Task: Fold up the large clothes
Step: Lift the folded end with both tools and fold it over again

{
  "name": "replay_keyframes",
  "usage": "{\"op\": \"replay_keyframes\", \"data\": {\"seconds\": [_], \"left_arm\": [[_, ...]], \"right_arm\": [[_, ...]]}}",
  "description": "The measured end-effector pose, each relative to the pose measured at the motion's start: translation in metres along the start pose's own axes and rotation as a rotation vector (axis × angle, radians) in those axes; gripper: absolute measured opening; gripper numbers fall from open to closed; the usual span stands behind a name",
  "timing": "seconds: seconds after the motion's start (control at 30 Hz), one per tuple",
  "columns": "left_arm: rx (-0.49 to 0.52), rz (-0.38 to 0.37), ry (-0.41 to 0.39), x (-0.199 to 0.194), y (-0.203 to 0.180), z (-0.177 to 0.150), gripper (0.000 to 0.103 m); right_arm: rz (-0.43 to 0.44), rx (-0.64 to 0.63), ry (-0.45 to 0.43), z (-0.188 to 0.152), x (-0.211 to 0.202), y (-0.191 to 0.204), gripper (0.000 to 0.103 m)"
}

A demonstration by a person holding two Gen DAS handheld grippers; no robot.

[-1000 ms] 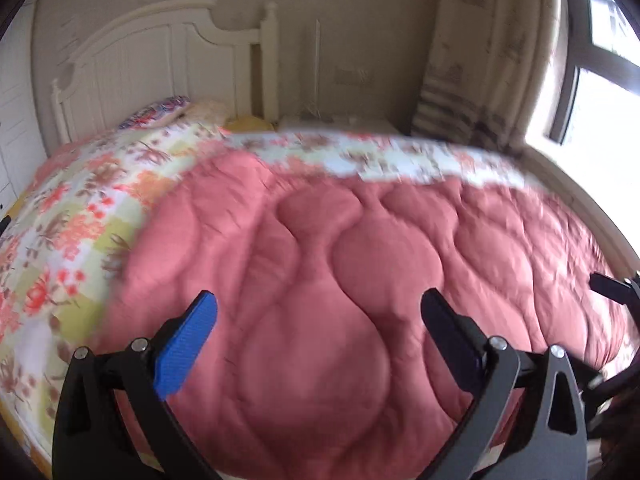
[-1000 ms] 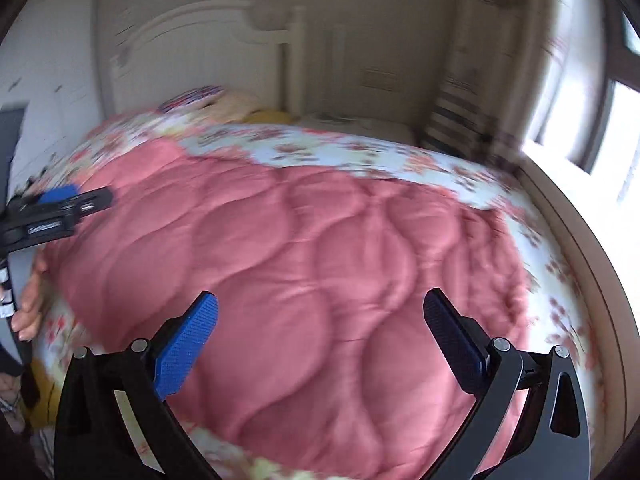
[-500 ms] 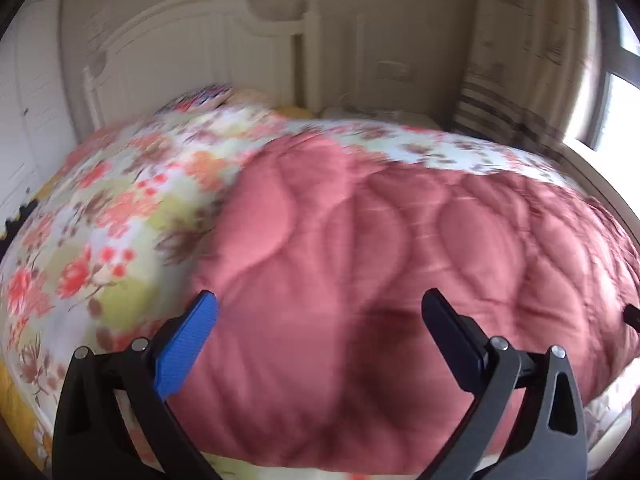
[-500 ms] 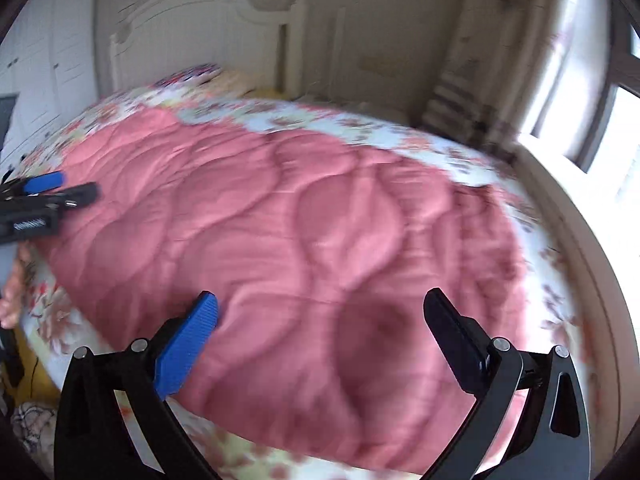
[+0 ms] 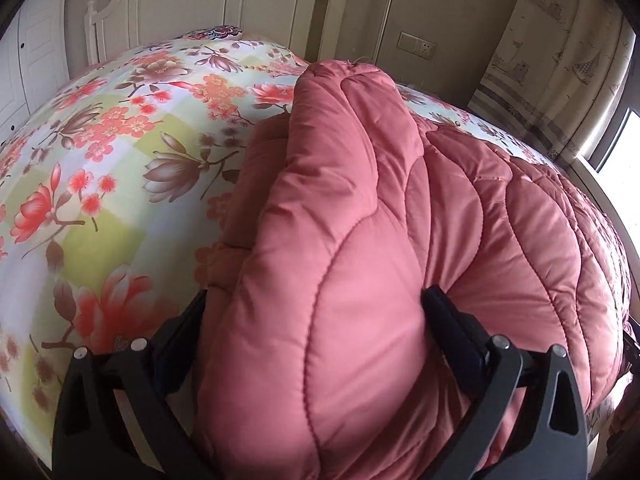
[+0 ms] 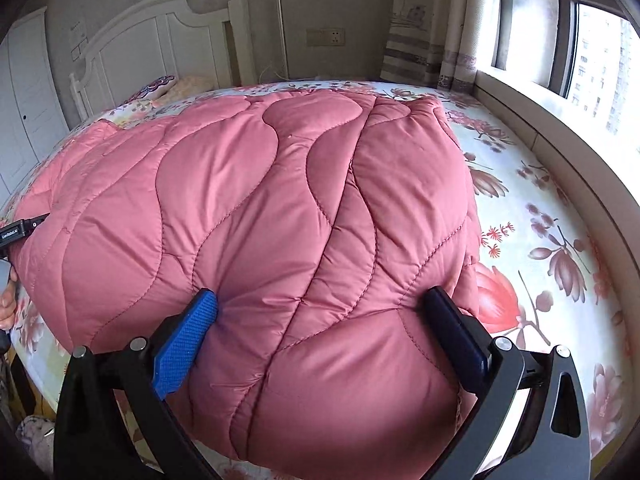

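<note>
A large pink quilted garment (image 5: 360, 216) lies on the floral bed sheet (image 5: 104, 168). My left gripper (image 5: 316, 308) is open, its jaws on either side of the garment's near left edge, which bulges between them. In the right wrist view the same garment (image 6: 260, 200) fills the middle. My right gripper (image 6: 320, 304) is open too, its blue-padded jaws pressed against the garment's near right edge. The left gripper's tip (image 6: 20, 232) shows at the far left of the right wrist view.
A white headboard (image 6: 132, 44) stands at the far end with a patterned pillow (image 6: 158, 84) below it. A curtain (image 6: 436, 20) and a window ledge (image 6: 560, 140) run along the right. White wardrobe doors (image 5: 28, 40) stand at the left.
Both grippers have moved forward and down onto the garment's near edge. The fabric now bulges between each pair of jaws. The jaw spread looks the same as before.
</note>
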State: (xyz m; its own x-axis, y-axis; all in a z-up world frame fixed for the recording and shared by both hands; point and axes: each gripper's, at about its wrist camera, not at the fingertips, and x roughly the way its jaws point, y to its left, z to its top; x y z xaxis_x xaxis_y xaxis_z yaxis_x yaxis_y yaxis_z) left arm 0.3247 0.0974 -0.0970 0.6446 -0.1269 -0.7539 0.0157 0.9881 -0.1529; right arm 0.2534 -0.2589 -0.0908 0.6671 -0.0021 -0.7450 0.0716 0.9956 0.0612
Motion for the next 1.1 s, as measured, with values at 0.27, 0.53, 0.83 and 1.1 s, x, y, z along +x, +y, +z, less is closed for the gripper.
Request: {"op": "replay_keyframes", "data": {"seconds": [0.27,0.53,0.83,1.1], "left_arm": [[-0.003,-0.003,-0.004,0.000,0.000,0.000,0.101],[-0.003,-0.004,-0.005,-0.001,0.001,0.000,0.101],[0.016,-0.011,-0.001,-0.001,-0.002,-0.001,0.101],[0.018,-0.017,-0.002,-0.001,-0.004,-0.001,0.101]], "right_arm": [[0.223,0.187,-0.089,-0.011,-0.066,-0.023,0.098],[0.472,0.370,0.041,-0.074,-0.072,-0.021,0.098],[0.399,0.539,-0.076,-0.038,-0.029,-0.010,0.099],[0.329,0.636,-0.178,-0.016,-0.006,0.010,0.076]]}}
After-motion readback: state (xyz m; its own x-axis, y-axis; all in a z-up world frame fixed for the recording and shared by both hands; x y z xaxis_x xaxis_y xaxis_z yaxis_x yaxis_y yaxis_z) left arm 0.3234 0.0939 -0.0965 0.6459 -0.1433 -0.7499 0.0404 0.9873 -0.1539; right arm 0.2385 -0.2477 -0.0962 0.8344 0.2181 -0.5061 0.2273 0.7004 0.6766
